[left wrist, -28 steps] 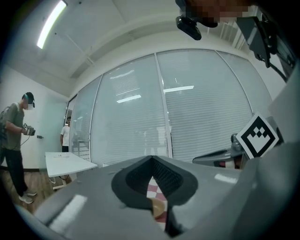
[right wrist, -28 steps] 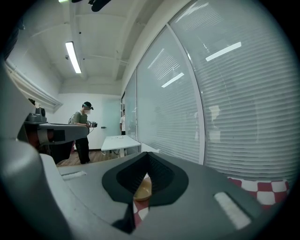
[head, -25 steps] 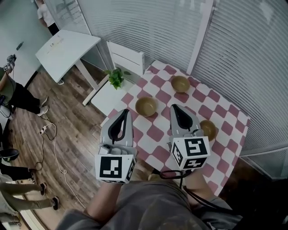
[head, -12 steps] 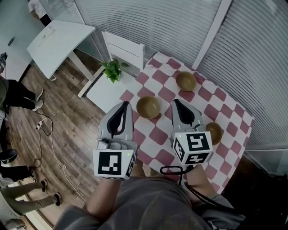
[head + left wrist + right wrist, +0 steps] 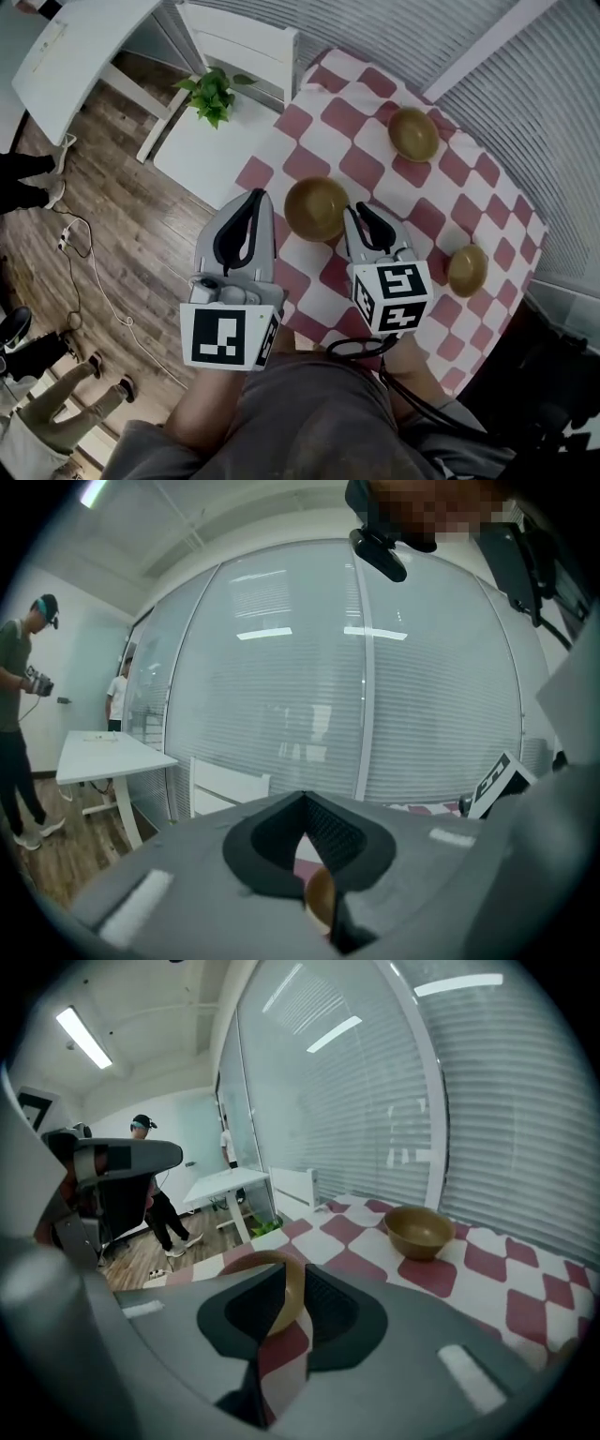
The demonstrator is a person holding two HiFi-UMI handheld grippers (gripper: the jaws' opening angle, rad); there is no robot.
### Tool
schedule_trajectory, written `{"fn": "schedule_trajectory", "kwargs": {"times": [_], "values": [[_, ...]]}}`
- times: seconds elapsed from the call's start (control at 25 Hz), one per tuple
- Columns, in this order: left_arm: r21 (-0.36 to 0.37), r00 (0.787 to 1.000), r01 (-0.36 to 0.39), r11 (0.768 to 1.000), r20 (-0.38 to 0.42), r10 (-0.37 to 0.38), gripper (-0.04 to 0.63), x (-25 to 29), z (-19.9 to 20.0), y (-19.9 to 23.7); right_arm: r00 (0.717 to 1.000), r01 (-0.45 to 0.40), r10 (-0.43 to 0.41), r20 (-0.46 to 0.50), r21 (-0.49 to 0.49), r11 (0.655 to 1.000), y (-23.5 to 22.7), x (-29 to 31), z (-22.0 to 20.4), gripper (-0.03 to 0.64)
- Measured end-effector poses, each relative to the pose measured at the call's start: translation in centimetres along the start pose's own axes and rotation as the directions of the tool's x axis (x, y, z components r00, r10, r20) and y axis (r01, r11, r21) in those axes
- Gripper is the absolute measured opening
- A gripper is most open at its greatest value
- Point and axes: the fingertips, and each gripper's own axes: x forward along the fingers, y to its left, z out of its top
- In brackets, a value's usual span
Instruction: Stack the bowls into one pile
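Three brown bowls stand apart on the red-and-white checked table [image 5: 330, 127]: a near bowl [image 5: 317, 208], a far bowl [image 5: 413, 133] and a right bowl [image 5: 467, 269]. My right gripper [image 5: 359, 212] is at the near bowl's right rim, and its jaws have just been opening. In the right gripper view the near bowl's rim [image 5: 284, 1299] shows in the gap of the right gripper [image 5: 292, 1274], with no pad pressing on it. The far bowl [image 5: 417, 1230] lies ahead. My left gripper [image 5: 255, 197] is shut and empty, left of the near bowl. A sliver of that bowl [image 5: 321, 899] shows below the left gripper's tips [image 5: 305, 799].
A low white table [image 5: 211, 159] with a potted plant [image 5: 211, 94] stands against the checked table's left edge, with a white chair [image 5: 246, 42] behind it. A larger white table [image 5: 66, 47] and people's legs are on the wooden floor at left. Blinds run behind the table.
Both grippers have come down and forward toward the near bowl. The right gripper's jaws, shut before, now stand apart at the bowl's right rim.
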Motion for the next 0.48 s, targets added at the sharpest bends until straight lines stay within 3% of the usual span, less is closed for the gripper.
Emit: {"fn": "schedule_trajectory", "kwargs": {"times": [0.48], "values": [[-0.015,0.996,0.033,0.999,-0.087,-0.034,0.0,4.2,-3.8,2.6,0.997,0.039,-0.034,-0.072,0.078,0.996,-0.9,3.7,-2.7,0.083]]}}
